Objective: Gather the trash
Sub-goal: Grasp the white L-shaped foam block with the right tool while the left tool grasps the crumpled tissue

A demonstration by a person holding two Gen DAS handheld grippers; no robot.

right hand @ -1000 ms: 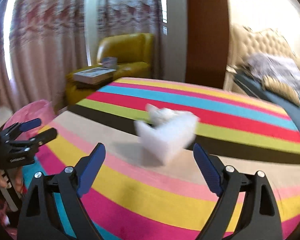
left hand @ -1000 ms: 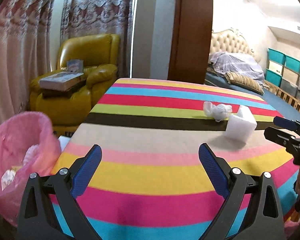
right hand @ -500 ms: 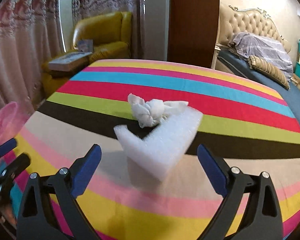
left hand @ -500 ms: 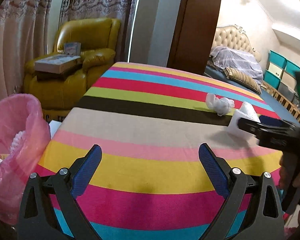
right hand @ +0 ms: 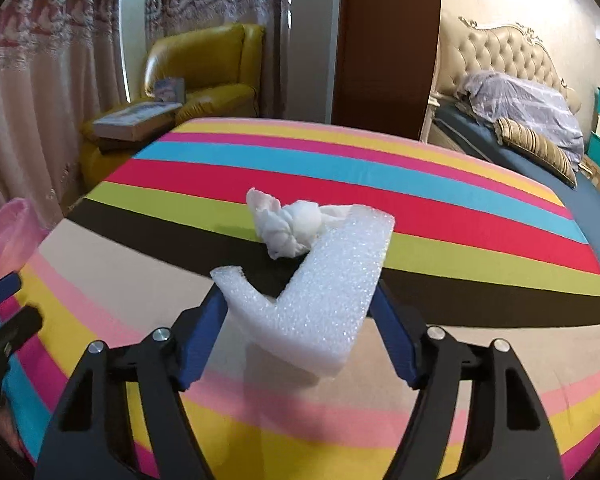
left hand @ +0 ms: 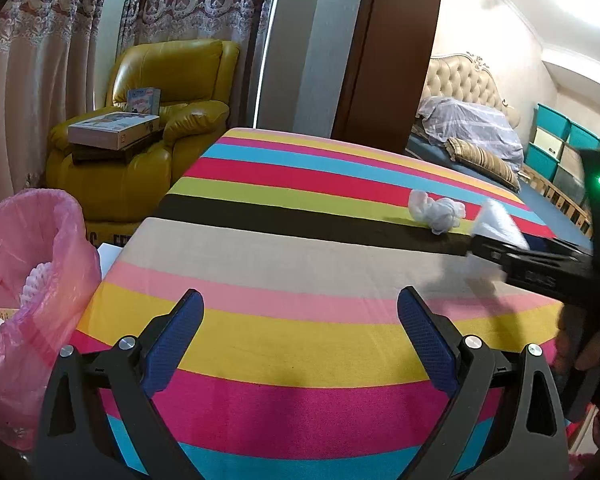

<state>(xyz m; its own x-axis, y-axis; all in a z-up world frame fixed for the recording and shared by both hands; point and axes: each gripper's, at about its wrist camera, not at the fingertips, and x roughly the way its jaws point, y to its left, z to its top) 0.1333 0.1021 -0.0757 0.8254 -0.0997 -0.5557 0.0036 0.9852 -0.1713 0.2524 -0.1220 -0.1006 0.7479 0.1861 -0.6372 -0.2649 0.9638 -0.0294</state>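
1. Across the left wrist view, the left claw point(left hand: 300, 334) is seen spread wide with nothing between its blue pads, held above the near stripes of the bench point(left hand: 292, 332).
2. To its left, just off the bench edge, the pink-lined trash bin point(left hand: 32, 280) stands open with scraps already inside; a short, unobstructed path to it is judged available along the near edge.
3. At the far right of this view the right claw point(left hand: 496, 240) is seen reaching in at the foam piece point(left hand: 498, 220), with the crumpled tissue point(left hand: 436, 210) lying just beside it on the dark stripe.
4. Through the right wrist view, the right claw point(right hand: 300, 320) is seen narrowed around the L-shaped foam piece point(right hand: 320, 296), its pads at or very near the foam's sides; whether firm contact is made cannot be told.
5. A gentle squeeze is advised, since foam is judged light and compressible.
6. The crumpled tissue point(right hand: 288, 224) touches the foam's far side, so a straight lift is suggested to avoid dragging it.
7. Open bench is left on all sides.
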